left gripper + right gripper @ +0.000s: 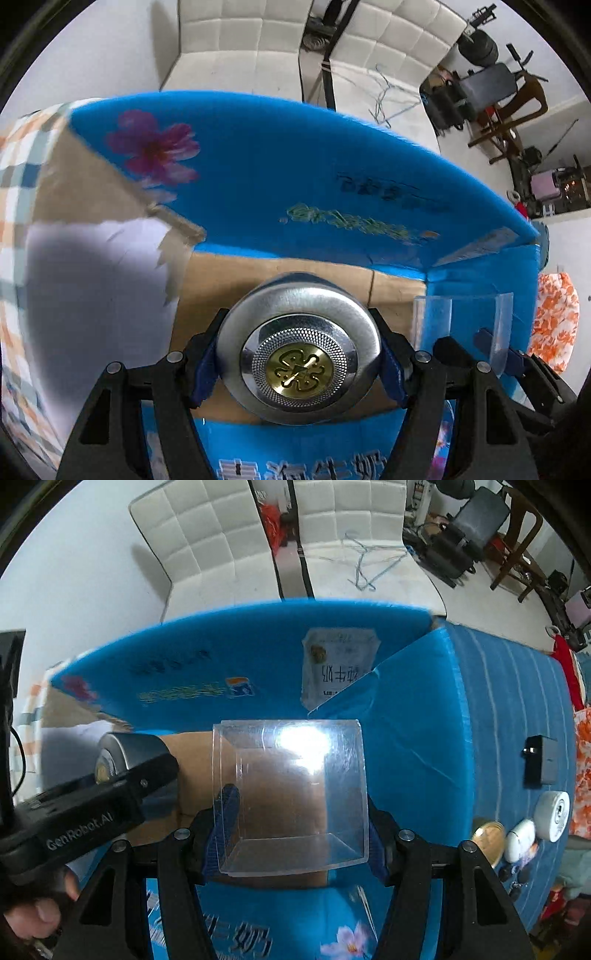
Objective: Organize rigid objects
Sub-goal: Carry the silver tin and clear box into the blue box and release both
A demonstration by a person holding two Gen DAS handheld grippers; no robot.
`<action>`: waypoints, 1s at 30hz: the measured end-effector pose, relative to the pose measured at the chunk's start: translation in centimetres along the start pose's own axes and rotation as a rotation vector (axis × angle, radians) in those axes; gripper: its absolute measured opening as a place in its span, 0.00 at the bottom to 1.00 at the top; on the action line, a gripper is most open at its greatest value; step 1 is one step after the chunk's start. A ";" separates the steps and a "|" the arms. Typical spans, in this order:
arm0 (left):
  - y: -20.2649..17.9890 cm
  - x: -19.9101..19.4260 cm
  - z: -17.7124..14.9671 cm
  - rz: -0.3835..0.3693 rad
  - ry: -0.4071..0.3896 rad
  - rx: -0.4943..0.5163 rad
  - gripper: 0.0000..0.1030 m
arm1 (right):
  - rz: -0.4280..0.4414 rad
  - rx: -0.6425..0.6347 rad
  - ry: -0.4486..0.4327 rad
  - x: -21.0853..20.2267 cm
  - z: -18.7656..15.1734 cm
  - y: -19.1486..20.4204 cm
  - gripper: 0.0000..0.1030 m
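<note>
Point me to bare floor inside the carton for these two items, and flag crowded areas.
Bare brown floor of the blue carton lies between the silver tin and clear box, back to the far wall. A white sheet covers the left end. Outside, right of the carton, small items crowd the blue cloth.

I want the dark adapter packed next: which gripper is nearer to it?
Right. The right gripper, over the box, is beside the mat holding the adapter; the left gripper sits farther left.

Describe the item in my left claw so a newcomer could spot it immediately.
Start at the big blue cardboard box with its flaps open. Over its brown floor, the left claw grips a round silver tin. Unlike the clear plastic box beside it, the tin is metal with a gold emblem on its lid.
</note>
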State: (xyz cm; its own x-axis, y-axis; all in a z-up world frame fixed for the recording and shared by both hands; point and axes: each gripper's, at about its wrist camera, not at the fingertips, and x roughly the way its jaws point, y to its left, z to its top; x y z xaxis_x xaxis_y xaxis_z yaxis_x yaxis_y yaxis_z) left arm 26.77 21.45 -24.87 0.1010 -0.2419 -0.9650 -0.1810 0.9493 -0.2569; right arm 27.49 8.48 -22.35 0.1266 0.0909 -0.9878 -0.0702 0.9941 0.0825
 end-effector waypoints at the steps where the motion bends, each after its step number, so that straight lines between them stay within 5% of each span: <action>1: 0.1 0.7 0.4 -0.013 0.018 -0.005 0.67 | -0.009 -0.001 0.008 0.7 0.3 0.1 0.62; 13: -0.4 2.7 1.6 -0.081 0.103 -0.010 0.67 | 0.045 0.016 0.044 3.3 2.4 -0.2 0.63; 24: -0.4 1.7 1.8 -0.045 0.129 -0.048 0.67 | 0.097 0.031 0.053 3.1 2.4 0.0 0.72; 28: 0.3 0.3 1.7 -0.039 0.098 -0.061 0.97 | 0.135 0.054 0.043 2.4 2.3 -0.7 0.79; 30: 0.8 -0.3 1.7 -0.062 0.093 -0.068 1.00 | 0.143 0.037 0.048 2.1 2.0 -0.4 0.91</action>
State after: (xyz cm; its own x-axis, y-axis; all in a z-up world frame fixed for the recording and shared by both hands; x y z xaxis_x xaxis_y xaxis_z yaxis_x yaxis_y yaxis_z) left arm 28.26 22.61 -24.66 0.0238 -0.3203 -0.9470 -0.2439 0.9168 -0.3162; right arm 29.79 8.38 -24.22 0.0706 0.2295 -0.9708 -0.0480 0.9728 0.2265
